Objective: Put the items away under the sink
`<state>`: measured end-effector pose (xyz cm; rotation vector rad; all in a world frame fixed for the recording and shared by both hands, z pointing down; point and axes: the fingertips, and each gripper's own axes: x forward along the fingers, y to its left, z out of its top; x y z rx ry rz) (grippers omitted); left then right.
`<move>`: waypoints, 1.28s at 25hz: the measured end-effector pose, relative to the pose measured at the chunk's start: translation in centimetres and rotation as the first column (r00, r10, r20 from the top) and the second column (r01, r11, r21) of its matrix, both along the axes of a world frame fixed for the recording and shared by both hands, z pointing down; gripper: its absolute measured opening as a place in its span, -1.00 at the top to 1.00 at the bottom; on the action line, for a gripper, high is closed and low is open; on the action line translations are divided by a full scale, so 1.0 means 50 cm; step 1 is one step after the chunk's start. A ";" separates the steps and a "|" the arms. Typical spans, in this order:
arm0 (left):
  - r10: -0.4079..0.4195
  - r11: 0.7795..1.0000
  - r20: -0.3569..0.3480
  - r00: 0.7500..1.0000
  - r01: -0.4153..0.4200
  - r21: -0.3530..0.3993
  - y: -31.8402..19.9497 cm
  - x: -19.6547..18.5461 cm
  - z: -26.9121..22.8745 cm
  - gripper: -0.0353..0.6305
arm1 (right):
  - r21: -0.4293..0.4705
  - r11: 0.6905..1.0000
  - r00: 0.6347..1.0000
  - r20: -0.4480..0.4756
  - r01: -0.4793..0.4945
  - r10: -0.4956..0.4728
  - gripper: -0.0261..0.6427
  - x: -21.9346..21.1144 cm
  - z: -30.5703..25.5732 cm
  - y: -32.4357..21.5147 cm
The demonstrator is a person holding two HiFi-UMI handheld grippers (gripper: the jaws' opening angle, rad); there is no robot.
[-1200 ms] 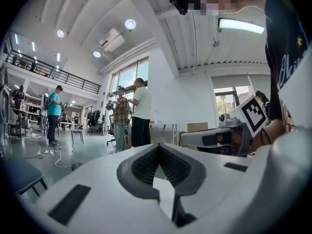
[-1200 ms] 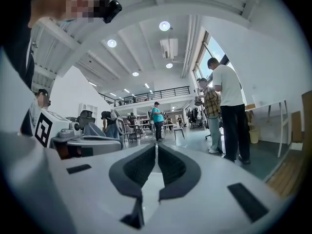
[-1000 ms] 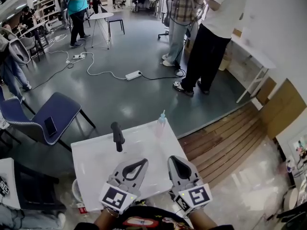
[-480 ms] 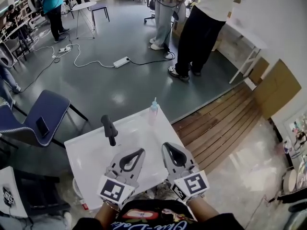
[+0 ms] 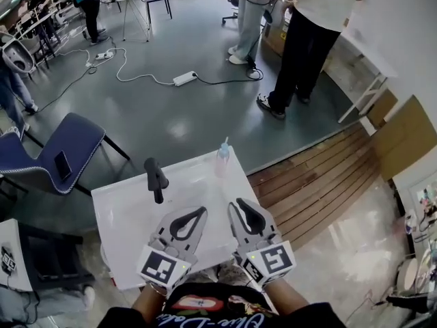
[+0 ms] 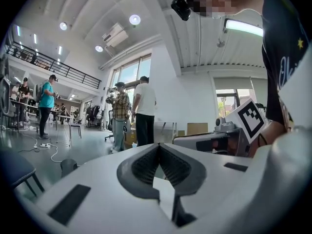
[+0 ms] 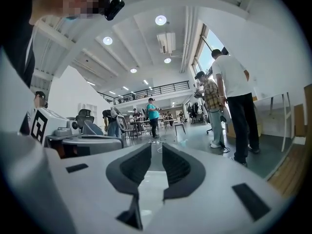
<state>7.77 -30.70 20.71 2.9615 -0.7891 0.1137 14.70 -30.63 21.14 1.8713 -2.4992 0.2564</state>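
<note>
A black handled tool (image 5: 156, 178) stands on the white table (image 5: 130, 217) at its far left. At the table's far edge is a small clear spray bottle (image 5: 222, 157) with a blue top. My left gripper (image 5: 201, 214) hovers over the table's near side with its tips touching and nothing held; its own view shows the same left gripper (image 6: 158, 145). Beside it, my right gripper (image 5: 233, 205) is also empty. In the right gripper view a narrow gap runs between the jaws of the right gripper (image 7: 156, 147). No sink shows in any view.
A blue chair (image 5: 61, 159) with a phone on it stands left of the table. A wooden floor strip (image 5: 321, 183) lies to the right. A power strip (image 5: 184, 78) and cables cross the grey floor. Two people (image 5: 300, 39) stand beyond the table.
The head view has shifted a little, so the room sits differently in the frame. Both grippers stay side by side over the table's near side, holding nothing.
</note>
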 end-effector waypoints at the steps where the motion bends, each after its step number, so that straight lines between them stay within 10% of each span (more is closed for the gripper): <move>1: -0.005 1.000 0.002 1.000 0.005 -0.004 -0.002 0.001 0.002 0.87 | 0.001 1.000 1.000 -0.002 0.002 -0.002 0.73 0.002 0.002 -0.005; 32: -0.083 0.995 0.028 0.996 0.085 -0.058 -0.070 0.018 0.053 0.87 | -0.084 0.996 1.000 0.015 -0.011 0.012 0.47 0.047 0.119 -0.161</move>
